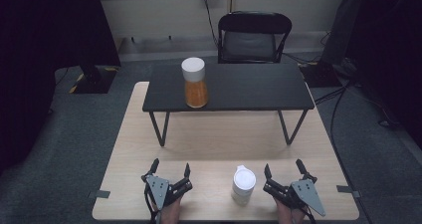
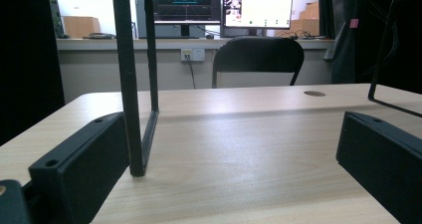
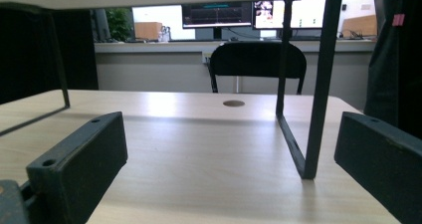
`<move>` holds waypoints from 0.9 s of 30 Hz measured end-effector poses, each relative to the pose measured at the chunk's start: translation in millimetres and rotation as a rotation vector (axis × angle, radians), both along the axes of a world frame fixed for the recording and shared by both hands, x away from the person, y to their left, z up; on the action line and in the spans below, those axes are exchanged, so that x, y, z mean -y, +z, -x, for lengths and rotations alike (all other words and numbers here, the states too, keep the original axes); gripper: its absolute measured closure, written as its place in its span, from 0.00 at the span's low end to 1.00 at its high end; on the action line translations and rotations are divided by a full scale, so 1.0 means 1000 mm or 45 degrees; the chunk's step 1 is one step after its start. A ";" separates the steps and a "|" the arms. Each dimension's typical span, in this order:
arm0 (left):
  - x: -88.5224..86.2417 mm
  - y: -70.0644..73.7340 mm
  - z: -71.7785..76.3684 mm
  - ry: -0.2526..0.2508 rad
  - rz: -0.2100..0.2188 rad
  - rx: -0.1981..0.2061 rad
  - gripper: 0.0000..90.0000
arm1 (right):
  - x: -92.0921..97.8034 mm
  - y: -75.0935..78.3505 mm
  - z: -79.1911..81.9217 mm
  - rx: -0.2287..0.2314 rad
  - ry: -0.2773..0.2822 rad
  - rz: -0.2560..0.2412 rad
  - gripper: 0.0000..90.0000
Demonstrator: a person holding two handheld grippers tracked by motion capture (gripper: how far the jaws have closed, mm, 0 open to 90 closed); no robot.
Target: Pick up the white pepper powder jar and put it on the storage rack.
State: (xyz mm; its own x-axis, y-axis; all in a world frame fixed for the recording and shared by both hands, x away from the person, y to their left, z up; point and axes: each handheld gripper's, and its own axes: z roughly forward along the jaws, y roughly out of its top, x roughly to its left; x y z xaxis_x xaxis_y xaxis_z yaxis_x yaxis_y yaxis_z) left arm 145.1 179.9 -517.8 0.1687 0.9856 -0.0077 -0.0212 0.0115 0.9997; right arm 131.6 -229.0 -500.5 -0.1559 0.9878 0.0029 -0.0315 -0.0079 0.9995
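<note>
On the near edge of the light wooden table, a white-lidded bottle stands upright between the two grippers, much closer to the right gripper: it sits just to the left of that gripper's left jaw, apart from it, and not between any jaws. The left gripper rests well to the left of the bottle. Both grippers lie low on the tabletop with jaws spread wide and nothing between them.

The near bottle has a pale body under its white cap; what it holds cannot be told from above. On the far side, a black low shelf-table stands on the wooden table, and on its left part stands a clear jar with a tall white lid, filled with orange contents to just under the lid.

The high view takes in both containers, both grippers and a black folding chair beyond the table. The left gripper view looks along the bare tabletop between its spread black jaws to the shelf-table's left leg, with the chair and lit monitors behind. The right gripper view looks past its jaws to the shelf-table's right leg and a round hole in the tabletop.
</note>
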 end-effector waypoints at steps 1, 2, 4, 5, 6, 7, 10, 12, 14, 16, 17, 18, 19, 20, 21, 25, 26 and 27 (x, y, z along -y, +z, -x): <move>0.000 0.000 0.000 0.000 0.000 0.000 0.00 | -0.001 0.002 0.001 0.004 0.001 0.000 0.00; 0.000 0.000 0.000 0.000 0.000 0.000 0.00 | -0.001 0.004 0.002 0.007 0.005 -0.001 0.00; 0.000 0.000 0.000 0.000 0.000 0.000 0.00 | -0.002 0.007 0.004 0.017 0.011 -0.005 0.00; 0.000 0.000 0.000 0.000 0.000 0.000 0.00 | -0.002 0.010 0.005 0.020 0.018 -0.007 0.00; 0.000 0.000 0.000 0.000 0.000 0.000 0.00 | -0.002 0.012 0.006 0.026 0.023 -0.004 0.00; 0.000 0.000 0.000 0.000 0.000 0.000 0.00 | -0.003 0.014 0.007 0.026 0.027 -0.002 0.00; 0.000 0.000 0.000 0.000 0.000 0.000 0.00 | -0.004 0.021 0.012 0.037 0.051 -0.006 0.00; 0.000 0.000 0.000 0.000 0.000 0.000 0.00 | -0.005 0.026 0.015 0.038 0.068 -0.011 0.00; 0.000 0.000 0.000 0.000 0.000 0.000 0.00 | -0.007 0.030 0.017 0.046 0.083 -0.009 0.00; 0.000 0.000 0.000 0.000 0.000 0.000 0.00 | -0.009 0.032 0.020 0.052 0.102 -0.008 0.00; 0.000 0.000 0.000 0.000 0.000 0.000 0.00 | -0.010 0.034 0.021 0.056 0.112 -0.009 0.00; 0.000 0.000 0.000 0.000 0.000 0.000 0.00 | -0.011 0.034 0.023 0.061 0.122 -0.007 0.00; 0.000 0.000 0.000 0.000 0.000 0.000 0.00 | -0.012 0.035 0.024 0.065 0.133 -0.008 0.00; 0.000 0.000 0.000 0.000 0.000 0.000 0.00 | -0.012 0.037 0.025 0.069 0.143 -0.009 0.00; 0.000 0.000 0.000 0.000 0.000 0.000 0.00 | -0.014 0.038 0.027 0.074 0.152 -0.009 0.00; 0.000 0.000 0.000 0.000 0.000 0.000 0.00 | -0.018 0.043 0.031 0.088 0.198 -0.001 0.00; 0.000 0.000 0.000 0.000 0.000 0.000 0.00 | -0.019 0.044 0.031 0.086 0.210 0.002 0.00; 0.000 0.000 0.000 0.000 0.000 0.000 0.00 | -0.020 0.046 0.032 0.083 0.224 0.002 0.00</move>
State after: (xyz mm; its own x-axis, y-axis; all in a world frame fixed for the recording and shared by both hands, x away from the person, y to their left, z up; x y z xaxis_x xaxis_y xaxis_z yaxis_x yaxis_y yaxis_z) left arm 145.1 179.9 -517.8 0.1687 0.9856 -0.0078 -0.0212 0.0115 0.9997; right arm 99.6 -208.6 -454.9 -0.3260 0.9453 -0.0146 -0.0943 -0.0172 0.9954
